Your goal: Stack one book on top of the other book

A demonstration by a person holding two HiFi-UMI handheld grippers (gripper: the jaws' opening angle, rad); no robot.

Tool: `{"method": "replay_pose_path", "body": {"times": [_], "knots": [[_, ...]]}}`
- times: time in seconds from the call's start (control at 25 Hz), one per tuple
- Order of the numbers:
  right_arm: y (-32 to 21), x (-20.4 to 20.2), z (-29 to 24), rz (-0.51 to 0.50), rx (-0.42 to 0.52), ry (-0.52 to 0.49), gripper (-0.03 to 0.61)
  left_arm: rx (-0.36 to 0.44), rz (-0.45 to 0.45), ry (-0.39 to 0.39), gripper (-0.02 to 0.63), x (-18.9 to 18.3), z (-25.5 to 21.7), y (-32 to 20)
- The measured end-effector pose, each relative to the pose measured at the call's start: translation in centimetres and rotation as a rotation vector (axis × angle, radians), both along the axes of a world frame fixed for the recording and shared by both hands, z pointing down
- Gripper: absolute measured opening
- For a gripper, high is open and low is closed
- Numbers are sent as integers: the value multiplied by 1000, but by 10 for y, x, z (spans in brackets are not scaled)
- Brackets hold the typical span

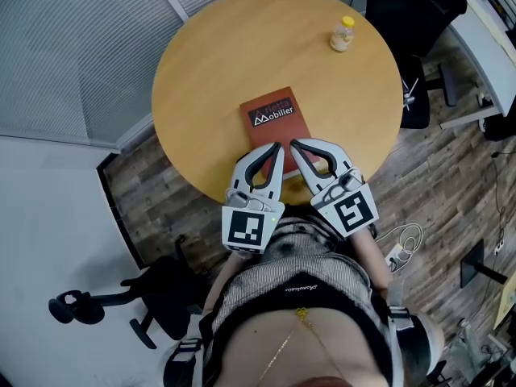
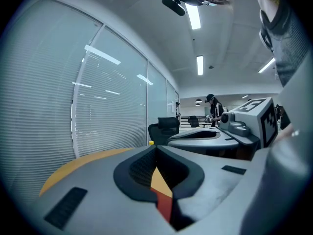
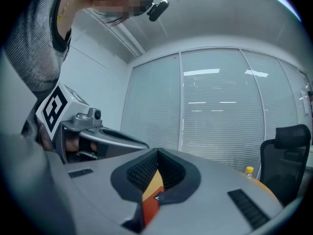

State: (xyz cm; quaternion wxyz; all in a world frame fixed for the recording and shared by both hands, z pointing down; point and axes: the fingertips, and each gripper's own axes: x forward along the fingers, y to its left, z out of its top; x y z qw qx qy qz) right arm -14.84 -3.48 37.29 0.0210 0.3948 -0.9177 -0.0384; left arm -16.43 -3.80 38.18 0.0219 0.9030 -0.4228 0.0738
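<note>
A red book [image 1: 272, 119] with white print lies flat on the round wooden table [image 1: 210, 63], near its front edge. Only this one book shows; whether another lies under it I cannot tell. My left gripper [image 1: 276, 146] and right gripper [image 1: 293, 144] sit side by side, tips nearly touching each other above the book's near end. Both are shut with nothing between the jaws. In the left gripper view the left gripper [image 2: 156, 148] has its jaws together, and a strip of red book [image 2: 165, 205] shows below them. The right gripper [image 3: 157, 152] likewise has its jaws together above the book [image 3: 150, 207].
A small yellow-capped bottle [image 1: 343, 34] stands at the table's far right. A black office chair [image 1: 411, 22] is behind the table, and another chair's base [image 1: 121, 301] is on the floor at lower left. Blinds on a glass wall [image 1: 72, 47] are on the left, and a white desk [image 1: 484, 47] is on the right.
</note>
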Motion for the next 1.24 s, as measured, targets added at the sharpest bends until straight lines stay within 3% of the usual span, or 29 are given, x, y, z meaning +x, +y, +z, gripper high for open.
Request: {"method": "replay_pose_path", "body": {"times": [0.96, 1.24], "knots": [[3, 5, 2, 7, -2, 20, 21, -50, 4, -22, 20, 2, 9, 7], [3, 4, 3, -4, 7, 36, 21, 42, 3, -91, 21, 5, 4, 6]]}}
